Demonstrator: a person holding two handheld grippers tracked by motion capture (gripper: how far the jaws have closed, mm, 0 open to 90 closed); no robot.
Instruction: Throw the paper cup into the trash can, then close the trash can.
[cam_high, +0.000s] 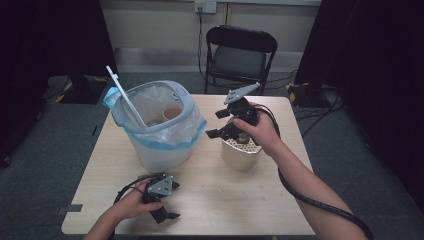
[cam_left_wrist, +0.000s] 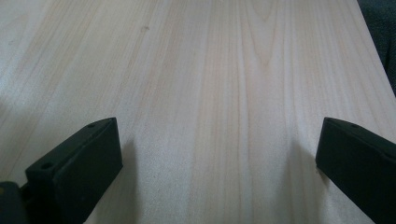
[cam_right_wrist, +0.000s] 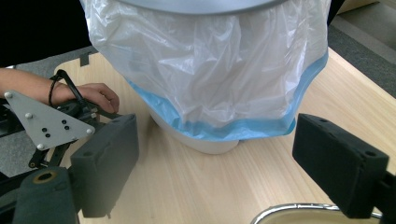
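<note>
Hovering just above the metal container (cam_high: 241, 152), the right gripper (cam_high: 220, 124) has its fingers (cam_right_wrist: 108, 163) spread wide apart with nothing between them; the container's rounded rim (cam_right_wrist: 299, 211) lies just below and between them in the right gripper view. The container stands on the desk (cam_high: 210, 200), just to the right of the bin (cam_high: 159, 125), which is lined with a white bag edged in blue (cam_right_wrist: 210, 79) and holds a paper cup (cam_high: 171, 113). A white stick (cam_high: 125, 97) leans on the bin's left rim. Nearer the person than the bin, the left gripper (cam_high: 165, 207) rests low over bare desk, fingers (cam_left_wrist: 79, 163) apart and empty.
</note>
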